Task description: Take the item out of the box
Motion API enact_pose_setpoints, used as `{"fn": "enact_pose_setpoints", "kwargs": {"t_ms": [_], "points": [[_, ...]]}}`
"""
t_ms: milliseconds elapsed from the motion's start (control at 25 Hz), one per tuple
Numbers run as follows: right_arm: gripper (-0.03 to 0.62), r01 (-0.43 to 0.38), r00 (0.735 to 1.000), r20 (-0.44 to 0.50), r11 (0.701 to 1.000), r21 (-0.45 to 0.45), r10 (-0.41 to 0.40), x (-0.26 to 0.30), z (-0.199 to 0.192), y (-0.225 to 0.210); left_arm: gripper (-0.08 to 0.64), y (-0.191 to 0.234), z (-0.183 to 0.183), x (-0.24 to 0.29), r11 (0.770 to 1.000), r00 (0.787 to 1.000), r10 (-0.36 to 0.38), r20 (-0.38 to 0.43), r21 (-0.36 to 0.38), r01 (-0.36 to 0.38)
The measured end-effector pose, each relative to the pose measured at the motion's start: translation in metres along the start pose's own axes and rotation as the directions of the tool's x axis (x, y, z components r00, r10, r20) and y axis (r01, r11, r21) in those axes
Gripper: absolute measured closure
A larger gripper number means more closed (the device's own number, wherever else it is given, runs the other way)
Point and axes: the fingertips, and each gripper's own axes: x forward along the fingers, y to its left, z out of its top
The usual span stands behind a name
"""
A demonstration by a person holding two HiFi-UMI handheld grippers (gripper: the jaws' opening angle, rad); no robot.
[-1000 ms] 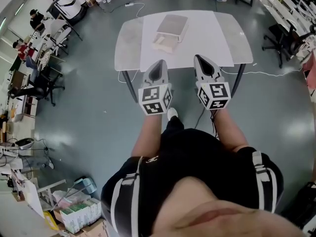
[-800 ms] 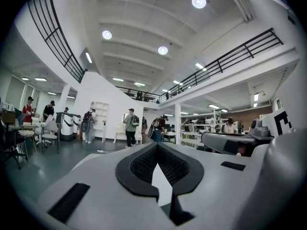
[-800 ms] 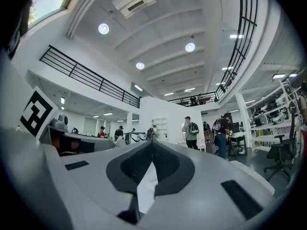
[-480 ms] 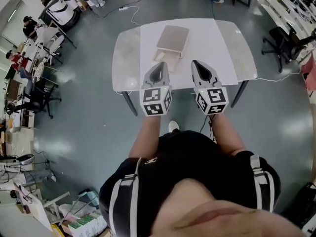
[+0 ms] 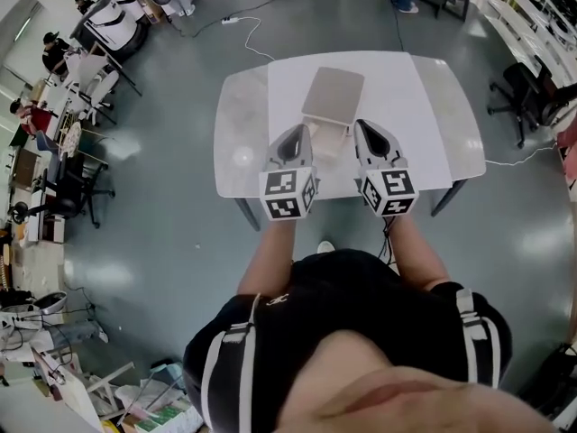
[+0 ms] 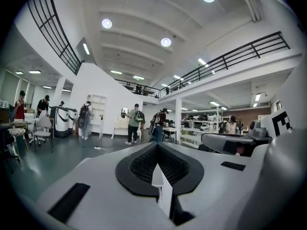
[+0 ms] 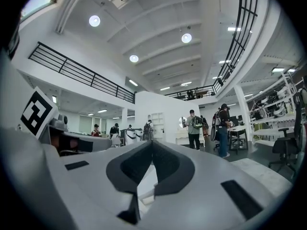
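Observation:
A flat cardboard box with a tan lid lies in the middle of the white table; its paler front part faces me. Whatever it holds is hidden. In the head view my left gripper hovers over the table's near edge just left of the box front, shut and empty. My right gripper hovers just right of it, also shut with nothing in it. The left gripper view shows the left gripper pointing level into the hall. So does the right gripper in the right gripper view.
Grey floor surrounds the table. Office chairs and desks stand at the left, with another chair and shelves at the right. A white cable runs across the floor behind the table. Several people stand far back in the hall.
I have stepped closer to the table. Both grippers moved forward from short of its near edge to either side of the box front. Their jaws stayed shut.

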Motion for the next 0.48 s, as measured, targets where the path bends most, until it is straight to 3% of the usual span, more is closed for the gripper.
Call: {"fn": "enact_pose_setpoints", "kwargs": {"t_ms": [480], "points": [[0.580, -0.013, 1.000, -0.016, 1.000, 0.000, 0.013, 0.057, -0.002, -0.035, 0.548, 0.020, -0.007, 0.062, 1.000, 0.999, 0.020, -0.043, 0.018, -0.019]]}}
